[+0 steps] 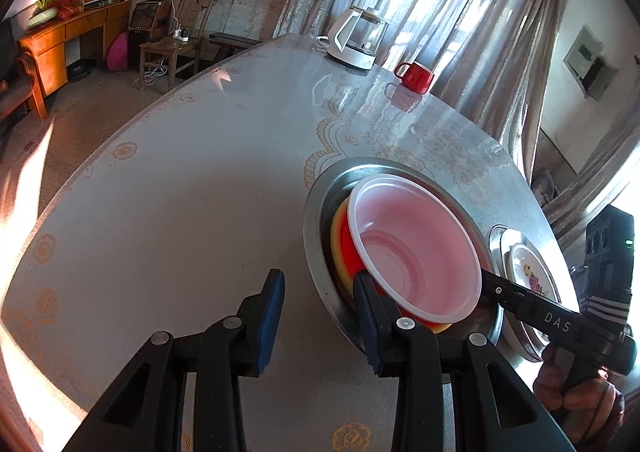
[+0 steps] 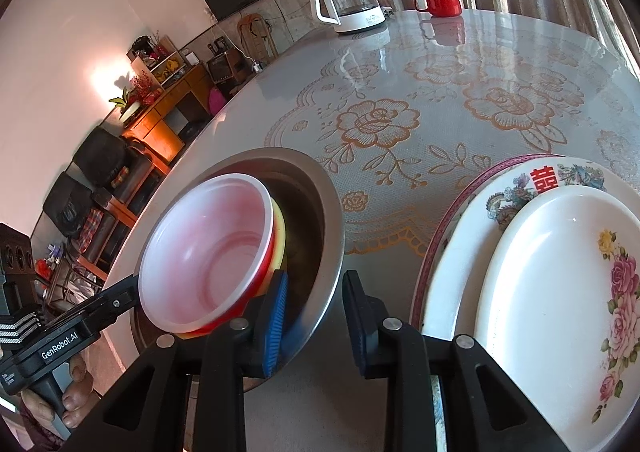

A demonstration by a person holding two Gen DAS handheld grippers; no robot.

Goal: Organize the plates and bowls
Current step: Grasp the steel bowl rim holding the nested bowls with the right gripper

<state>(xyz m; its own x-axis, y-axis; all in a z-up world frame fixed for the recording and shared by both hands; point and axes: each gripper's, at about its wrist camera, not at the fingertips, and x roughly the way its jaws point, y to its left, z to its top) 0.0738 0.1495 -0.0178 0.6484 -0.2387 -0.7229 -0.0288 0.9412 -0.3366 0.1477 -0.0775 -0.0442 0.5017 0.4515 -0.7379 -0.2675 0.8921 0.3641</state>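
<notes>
My left gripper (image 1: 320, 316) and right gripper (image 2: 314, 318) both have their fingers spread, pinching nothing, on either side of the steel basin (image 2: 332, 220). In it a white-rimmed red bowl (image 2: 208, 248) nests tilted in a yellow bowl (image 2: 281, 236). Just beside it, the floral plate (image 2: 560, 292) lies on a larger patterned plate (image 2: 500, 192).

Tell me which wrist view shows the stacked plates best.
The right wrist view: the stacked plates fill its right side, showing the rose-printed top plate and the patterned one beneath. In the left wrist view they are an edge-on sliver behind the right gripper.
</notes>
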